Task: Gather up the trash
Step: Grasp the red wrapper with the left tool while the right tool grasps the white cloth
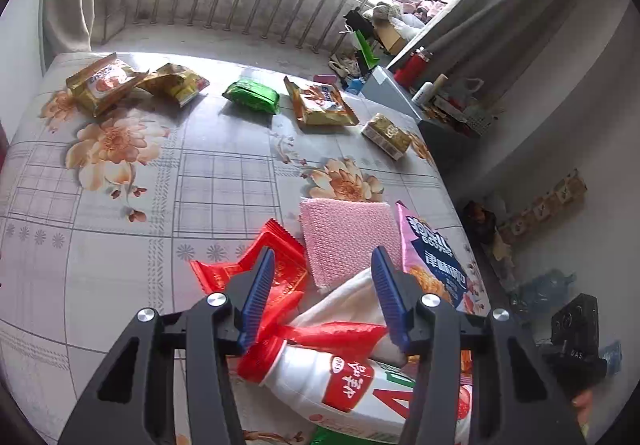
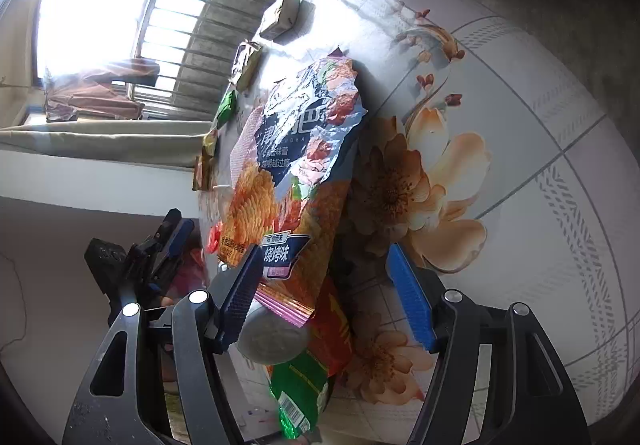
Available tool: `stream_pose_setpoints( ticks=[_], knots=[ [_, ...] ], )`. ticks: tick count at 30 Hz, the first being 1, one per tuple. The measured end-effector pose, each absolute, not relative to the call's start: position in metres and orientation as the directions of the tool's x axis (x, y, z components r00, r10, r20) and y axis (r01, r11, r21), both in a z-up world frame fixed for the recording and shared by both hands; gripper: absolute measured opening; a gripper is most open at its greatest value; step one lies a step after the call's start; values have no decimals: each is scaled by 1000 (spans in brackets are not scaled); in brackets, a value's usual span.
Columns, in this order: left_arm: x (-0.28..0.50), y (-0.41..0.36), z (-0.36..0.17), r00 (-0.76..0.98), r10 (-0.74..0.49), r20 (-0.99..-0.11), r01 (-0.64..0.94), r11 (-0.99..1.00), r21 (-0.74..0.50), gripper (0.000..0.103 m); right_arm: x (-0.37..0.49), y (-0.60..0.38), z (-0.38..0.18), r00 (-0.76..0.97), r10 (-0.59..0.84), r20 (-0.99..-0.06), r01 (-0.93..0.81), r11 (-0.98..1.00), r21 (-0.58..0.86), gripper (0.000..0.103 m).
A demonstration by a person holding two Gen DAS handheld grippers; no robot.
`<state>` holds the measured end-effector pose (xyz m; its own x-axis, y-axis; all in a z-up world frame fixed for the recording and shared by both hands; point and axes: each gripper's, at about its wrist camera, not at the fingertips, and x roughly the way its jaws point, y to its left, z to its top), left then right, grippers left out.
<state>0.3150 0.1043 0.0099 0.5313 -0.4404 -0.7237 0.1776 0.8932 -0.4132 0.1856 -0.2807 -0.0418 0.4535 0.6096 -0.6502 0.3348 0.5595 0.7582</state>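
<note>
The white plastic bottle with a red cap (image 1: 344, 385) lies flat on the flowered desk (image 1: 168, 181), cap toward 9 o'clock. The left claw (image 1: 324, 301) hangs half open, empty, just above it. It looks light, smooth and slippery; grab across its middle.

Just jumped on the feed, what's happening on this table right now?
A person with a gripper in each hand is clearing snack trash off a floral tablecloth. The left gripper hangs open over a heap at the near edge: red wrappers, a white cloth and a red-capped white bottle, with a pink sponge just beyond. The right gripper straddles the big chip bag, jaws not visibly pressing on it. Five more packets lie untouched along the far edge.
</note>
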Motion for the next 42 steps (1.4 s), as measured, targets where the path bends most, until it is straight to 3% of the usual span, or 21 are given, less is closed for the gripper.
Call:
stream_pose_setpoints(
  ticks=[4,7,10,15,23,29,37,42],
  knots=[
    [326,131,-10,519,-353,-779,26,917,-398,49,184,-287,-45,455,615,-644,341,547,764,63],
    [333,144,-34,432,-419,-799,-39,876,-480,49,184,-289,-48,453,624,-637,346,535,771,63],
    [334,156,-55,364,-537,-761,-135,778,-613,49,185,-289,-51,449,640,-623,345,519,782,63],
    [331,171,-64,359,-622,-695,-225,665,-712,49,195,-288,-44,453,635,-626,324,537,779,63],
    [320,183,-68,355,-648,-674,-304,602,-739,52,192,-294,-30,495,596,-632,285,576,766,64],
    [314,171,-64,344,-633,-693,-257,647,-718,51,215,-271,16,505,616,-605,67,671,738,60],
    [309,180,-65,389,-619,-682,-250,642,-725,15,268,-193,52,407,625,-666,-206,773,600,52],
    [305,183,-59,430,-604,-670,-226,647,-728,8,291,-151,41,310,609,-730,-295,792,535,46]
  ],
)
